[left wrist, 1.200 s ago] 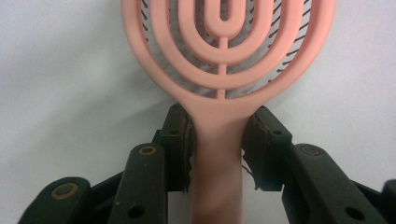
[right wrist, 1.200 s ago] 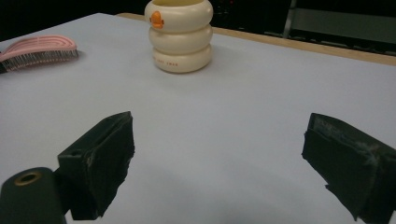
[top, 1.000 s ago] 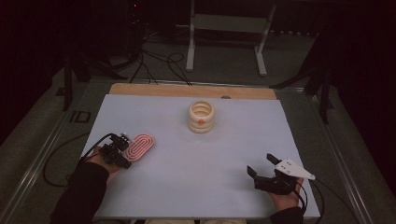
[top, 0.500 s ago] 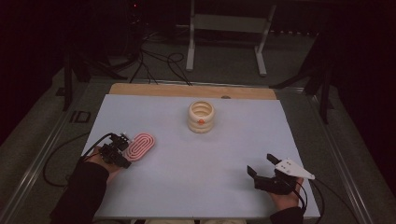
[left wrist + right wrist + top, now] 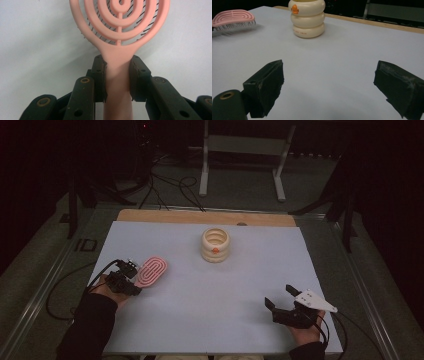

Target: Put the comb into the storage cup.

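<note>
The pink hairbrush [image 5: 120, 30] lies flat on the white bench [image 5: 210, 305], its bristles down, and its handle runs straight back between the pads of my left gripper [image 5: 117, 77]. These jaws have just been closing and now they press on the handle from both sides, so I judge the grasp is made. Next I must lift it, slowly and level, so the head does not drag. Far ahead and to the side stands the cream ringed cup [image 5: 215, 245]. My right gripper [image 5: 283, 301] rests with jaws wide apart, holding nothing.
</note>
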{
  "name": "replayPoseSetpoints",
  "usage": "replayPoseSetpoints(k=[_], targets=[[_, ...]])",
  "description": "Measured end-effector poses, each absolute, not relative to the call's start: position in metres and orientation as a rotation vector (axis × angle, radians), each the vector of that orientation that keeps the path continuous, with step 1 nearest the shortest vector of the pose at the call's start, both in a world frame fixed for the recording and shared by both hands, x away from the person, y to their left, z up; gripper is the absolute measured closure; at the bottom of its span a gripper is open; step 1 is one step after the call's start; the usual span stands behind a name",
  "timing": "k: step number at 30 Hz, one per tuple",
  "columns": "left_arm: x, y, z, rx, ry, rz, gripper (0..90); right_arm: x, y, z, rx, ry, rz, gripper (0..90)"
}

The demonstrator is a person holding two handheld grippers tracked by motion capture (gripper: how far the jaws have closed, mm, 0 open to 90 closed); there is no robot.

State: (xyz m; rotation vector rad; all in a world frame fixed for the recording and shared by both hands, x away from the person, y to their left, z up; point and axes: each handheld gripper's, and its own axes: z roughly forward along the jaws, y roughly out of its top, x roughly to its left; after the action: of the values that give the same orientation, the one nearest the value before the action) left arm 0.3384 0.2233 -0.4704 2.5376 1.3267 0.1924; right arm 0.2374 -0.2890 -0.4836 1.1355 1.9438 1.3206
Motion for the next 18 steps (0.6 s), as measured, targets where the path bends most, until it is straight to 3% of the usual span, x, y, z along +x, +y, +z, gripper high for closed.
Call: replayPoseSetpoints(k=[10, 18], targets=[[0.336, 0.219, -0.465, 2.454, 1.300, 0.207, 70.7, 0.237, -0.289, -0.483, 1.138, 1.942, 1.321, 8.9], [0.332, 0.206, -0.461, 2.376, 1.246, 0.313, 70.8, 0.237, -0.289, -0.484, 1.136, 1.946, 1.319, 9.0]])
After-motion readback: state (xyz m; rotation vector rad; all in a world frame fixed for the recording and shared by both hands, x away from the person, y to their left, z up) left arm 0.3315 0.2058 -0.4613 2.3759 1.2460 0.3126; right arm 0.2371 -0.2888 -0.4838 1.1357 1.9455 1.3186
